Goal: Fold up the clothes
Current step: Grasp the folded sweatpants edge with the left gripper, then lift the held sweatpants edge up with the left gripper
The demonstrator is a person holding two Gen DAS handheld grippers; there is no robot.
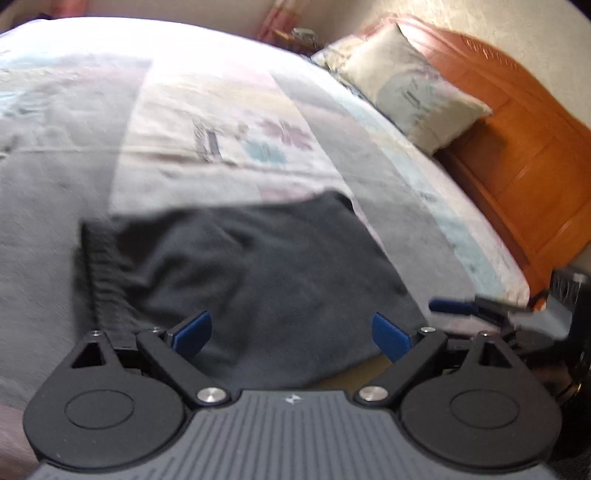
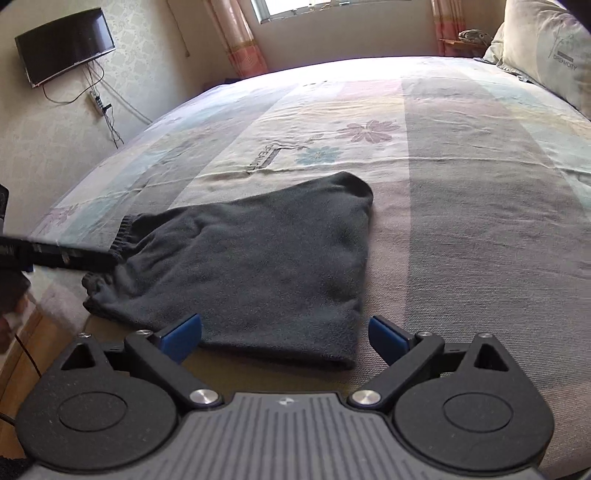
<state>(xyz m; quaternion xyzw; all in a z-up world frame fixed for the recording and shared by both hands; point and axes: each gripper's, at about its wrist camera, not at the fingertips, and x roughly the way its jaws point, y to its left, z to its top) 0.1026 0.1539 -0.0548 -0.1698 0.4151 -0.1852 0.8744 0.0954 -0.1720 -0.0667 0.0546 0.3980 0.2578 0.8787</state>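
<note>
Bedroom, daylight through a window (image 2: 332, 9) with pink curtains (image 2: 242, 40); wall-mounted television (image 2: 64, 44) on the patterned wall. Wooden headboard (image 1: 524, 147) and pillow (image 1: 410, 85) at the head of the bed (image 2: 461, 177), spread with a striped, flower-printed sheet.

Dark grey garment (image 2: 255, 258) lying on the sheet near the bed's front edge. Soft, fleece-like knit; folded flat into a rough trapezoid, with a rounded corner toward the far side. Ribbed elastic band bunched along its left edge. Slight creases across the top; near hem thick, doubled over.

Right gripper (image 2: 284, 338) low over the near hem, jaws spread wide, blue pads clear of the cloth, nothing between them.

Left gripper (image 1: 291, 330) over the garment's near side, jaws likewise wide, gripping nothing. Left view blurred.
</note>
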